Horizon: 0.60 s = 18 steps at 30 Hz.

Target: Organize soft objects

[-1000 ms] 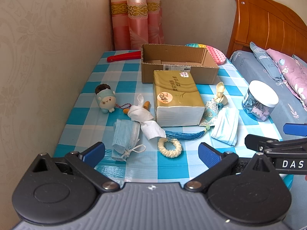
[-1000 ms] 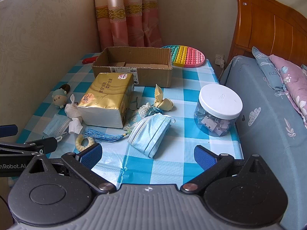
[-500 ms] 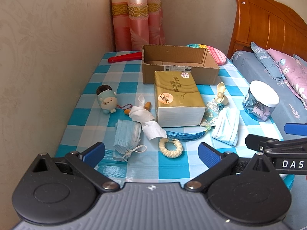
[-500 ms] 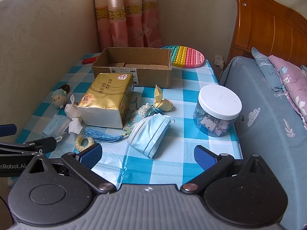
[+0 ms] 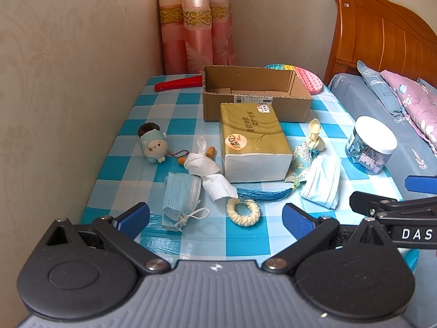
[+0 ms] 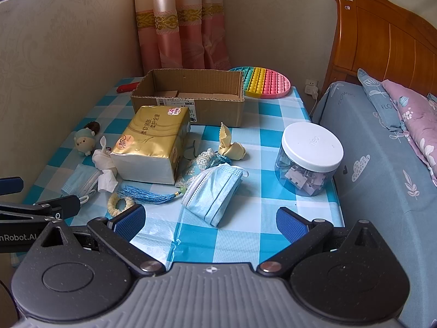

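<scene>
Pleated blue mask (image 6: 212,191) and glossy gold tissue pack (image 5: 254,142) beyond both wide-spread, empty tongs (image 5: 215,217).

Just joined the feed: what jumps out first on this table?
The gold tissue pack dominates mid-table, just in front of the open cardboard box. Blue face masks lie either side: one near the left gripper, one before the right gripper. A white-lidded jar stands at the bed-side edge.
</scene>
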### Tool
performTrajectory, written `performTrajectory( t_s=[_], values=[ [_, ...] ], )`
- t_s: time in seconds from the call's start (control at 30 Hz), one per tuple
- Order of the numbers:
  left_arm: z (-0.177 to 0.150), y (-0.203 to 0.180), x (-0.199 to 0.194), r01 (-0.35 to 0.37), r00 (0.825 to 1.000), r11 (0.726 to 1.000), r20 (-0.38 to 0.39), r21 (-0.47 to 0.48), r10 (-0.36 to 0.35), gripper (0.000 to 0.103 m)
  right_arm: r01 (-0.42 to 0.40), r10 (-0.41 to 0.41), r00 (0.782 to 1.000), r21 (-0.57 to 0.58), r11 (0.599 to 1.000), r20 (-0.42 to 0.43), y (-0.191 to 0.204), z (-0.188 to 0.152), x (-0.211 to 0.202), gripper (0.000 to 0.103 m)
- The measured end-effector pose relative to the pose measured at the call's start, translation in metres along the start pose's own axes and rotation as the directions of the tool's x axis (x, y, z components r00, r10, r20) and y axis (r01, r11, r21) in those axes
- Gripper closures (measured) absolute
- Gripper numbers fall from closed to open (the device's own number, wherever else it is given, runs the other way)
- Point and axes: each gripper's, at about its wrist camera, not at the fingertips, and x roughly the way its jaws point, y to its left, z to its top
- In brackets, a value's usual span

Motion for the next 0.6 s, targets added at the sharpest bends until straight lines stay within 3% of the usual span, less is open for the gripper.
performTrajectory(
  t_s=[0.6],
  values=[
    [0.0036,-0.0022,-0.0013,-0.001,1.0,1.0,0.009,0.003,0.001,0.001,0.014,-0.014,1.0,-0.012,1.0,0.012,0.0011,0.0028,-0.0041,0.0]
  ],
)
